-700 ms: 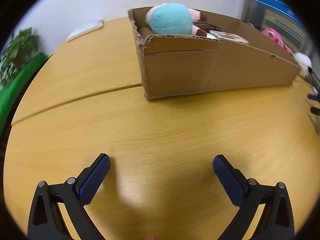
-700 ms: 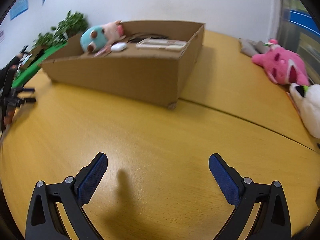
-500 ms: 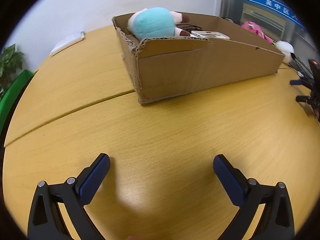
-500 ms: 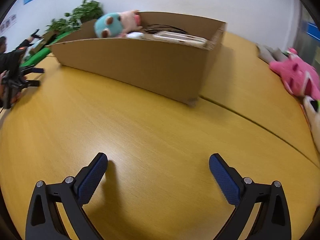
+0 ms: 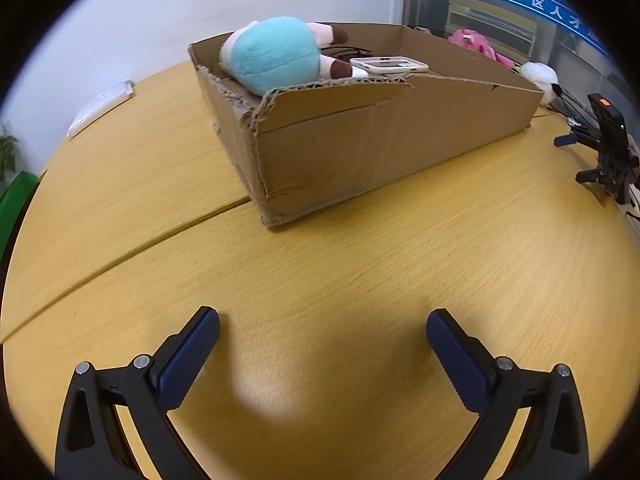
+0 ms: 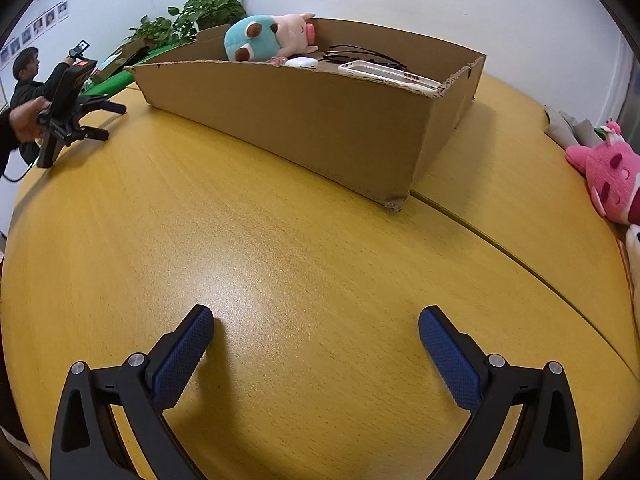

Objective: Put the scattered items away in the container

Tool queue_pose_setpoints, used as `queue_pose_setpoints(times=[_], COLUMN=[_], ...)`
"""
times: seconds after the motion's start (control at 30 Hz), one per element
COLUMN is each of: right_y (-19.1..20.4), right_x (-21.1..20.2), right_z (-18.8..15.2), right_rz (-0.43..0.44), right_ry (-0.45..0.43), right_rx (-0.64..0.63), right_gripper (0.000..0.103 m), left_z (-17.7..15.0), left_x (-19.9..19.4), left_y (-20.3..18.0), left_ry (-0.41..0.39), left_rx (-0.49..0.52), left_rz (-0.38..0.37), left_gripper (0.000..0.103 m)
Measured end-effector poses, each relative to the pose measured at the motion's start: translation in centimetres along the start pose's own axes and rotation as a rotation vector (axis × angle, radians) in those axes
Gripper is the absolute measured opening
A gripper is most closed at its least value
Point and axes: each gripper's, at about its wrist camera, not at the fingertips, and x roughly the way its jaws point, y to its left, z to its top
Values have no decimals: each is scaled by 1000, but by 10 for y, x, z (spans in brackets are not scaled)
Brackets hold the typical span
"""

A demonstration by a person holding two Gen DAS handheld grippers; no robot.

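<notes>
Left wrist view: we see our wooden table [image 5: 320, 248] filling most of the frame, a seam line crossing it from lower left toward the centre.
Cardboard box [image 5: 360, 148]: sits on the table in the upper centre of the left wrist frame, one corner pointing toward us; in the right wrist frame it spans the upper middle [image 6: 320, 120].
Plush toy [image 5: 276, 54]: teal and pink, lying in the box at its upper-left end and rising above the torn rim; in the right wrist frame it shows at the top centre [image 6: 264, 38].
Phone case [image 5: 390, 65]: pale, lying inside the box just right of the plush; in the right wrist frame it lies along the near wall at upper right [image 6: 390, 74].
Black cables [image 6: 360, 56]: inside the box, between the plush and the phone case.
White earbud case [image 6: 302, 62]: small, inside the box just beside the plush.
Left gripper [image 5: 322, 344]: ours, at the bottom of its frame, jaws spread wide, nothing between the blue pads, low over bare table.
Right gripper [image 6: 316, 340]: ours, bottom of its frame, jaws likewise wide apart and holding nothing.
Pink plush [image 6: 608, 172]: on the table at the right edge, well apart from the box.
White plush [image 5: 540, 76]: at upper right, beyond the box's far end.
White flat object [image 5: 100, 106]: upper left, near the table edge.
</notes>
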Motion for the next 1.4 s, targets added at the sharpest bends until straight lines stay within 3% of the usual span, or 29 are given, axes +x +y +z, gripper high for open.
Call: queue_pose_setpoints(times=[0.3, 1.4], right_y=[-2, -5], right_x=[2, 3], right_z=[4, 5], right_rz=[39, 42], right_ry=[2, 4], right_rx=[-55, -59], right_gripper=[103, 103], left_z=[1, 1], left_x=[4, 3], left_y=[0, 0], left_ry=[-5, -4], left_rx=[16, 19], left_rz=[-13, -14], left_gripper=[103, 103])
